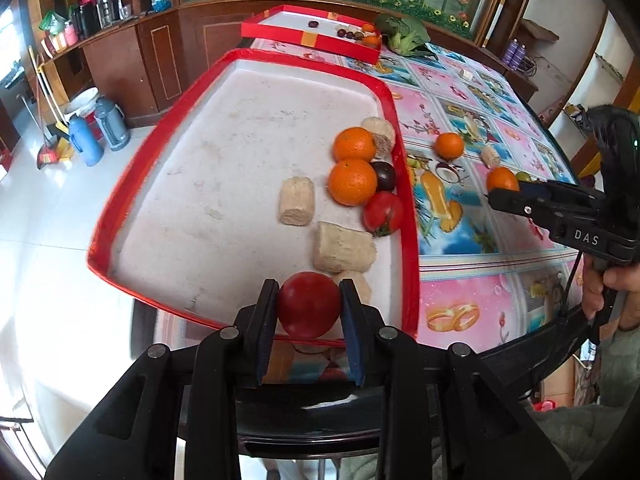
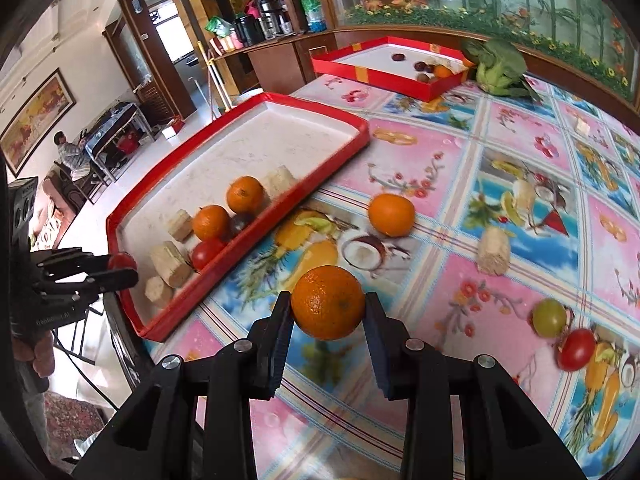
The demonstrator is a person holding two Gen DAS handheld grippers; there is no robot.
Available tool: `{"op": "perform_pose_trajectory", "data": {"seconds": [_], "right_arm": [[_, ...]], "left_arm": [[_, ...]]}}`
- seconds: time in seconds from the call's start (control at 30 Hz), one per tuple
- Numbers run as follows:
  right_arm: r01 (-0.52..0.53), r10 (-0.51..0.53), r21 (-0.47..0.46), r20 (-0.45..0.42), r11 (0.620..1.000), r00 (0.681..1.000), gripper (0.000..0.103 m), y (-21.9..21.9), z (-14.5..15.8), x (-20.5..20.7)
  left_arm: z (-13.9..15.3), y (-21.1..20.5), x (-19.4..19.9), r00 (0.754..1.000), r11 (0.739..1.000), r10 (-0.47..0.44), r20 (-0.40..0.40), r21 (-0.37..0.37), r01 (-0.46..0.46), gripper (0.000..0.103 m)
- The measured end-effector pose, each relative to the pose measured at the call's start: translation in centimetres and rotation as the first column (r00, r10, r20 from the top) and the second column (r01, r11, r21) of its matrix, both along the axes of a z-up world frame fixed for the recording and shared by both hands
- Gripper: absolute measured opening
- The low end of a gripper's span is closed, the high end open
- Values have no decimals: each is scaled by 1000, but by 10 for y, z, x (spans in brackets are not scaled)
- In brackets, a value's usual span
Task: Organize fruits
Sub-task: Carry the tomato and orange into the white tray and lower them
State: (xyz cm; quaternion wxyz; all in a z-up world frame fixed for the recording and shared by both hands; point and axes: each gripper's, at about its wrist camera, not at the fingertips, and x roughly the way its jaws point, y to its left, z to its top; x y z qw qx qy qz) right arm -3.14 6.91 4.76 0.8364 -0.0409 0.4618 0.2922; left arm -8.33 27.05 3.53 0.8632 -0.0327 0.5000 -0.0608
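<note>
- While the left gripper [image 1: 309, 308] hangs over the near edge of the big red tray [image 1: 120, 184], its fingers are clamped on a red tomato [image 1: 309, 305].
- Inside that tray, toward its right wall, lie two oranges [image 1: 353, 182], a dark plum [image 1: 384, 176], another tomato [image 1: 383, 213] and several pale beige chunks [image 1: 297, 201].
- Over the patterned tablecloth [image 2: 420, 152], the right gripper [image 2: 327, 312] has its fingers pressed against both sides of an orange [image 2: 327, 307].
- Loose on the cloth sit another orange [image 2: 391, 214], a beige chunk [image 2: 494, 250], a green fruit [image 2: 549, 317] and a small tomato [image 2: 576, 349] just beside it.
- Farther back stands a second red tray [image 2: 384, 76] holding a few small fruits, with leafy greens [image 2: 500, 66] next to it.
</note>
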Motion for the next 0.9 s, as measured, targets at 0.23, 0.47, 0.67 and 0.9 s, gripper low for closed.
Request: {"op": "perform_pose_trajectory", "data": {"seconds": [0.23, 0.47, 0.67, 0.9], "right_arm": [[-66, 65, 6, 20, 998, 998, 35, 33, 14, 2], [-180, 178, 41, 37, 983, 983, 35, 70, 27, 5], [-279, 280, 80, 0, 957, 960, 35, 109, 28, 21], [-364, 365, 39, -24, 931, 931, 35, 156, 12, 17]], "left_arm": [[-6, -28, -9, 995, 995, -94, -9, -35, 94, 28], [3, -6, -4, 1000, 998, -23, 16, -62, 23, 28], [9, 18, 6, 999, 999, 27, 34, -40, -26, 28], [1, 33, 8, 998, 998, 53, 19, -32, -52, 28]]}}
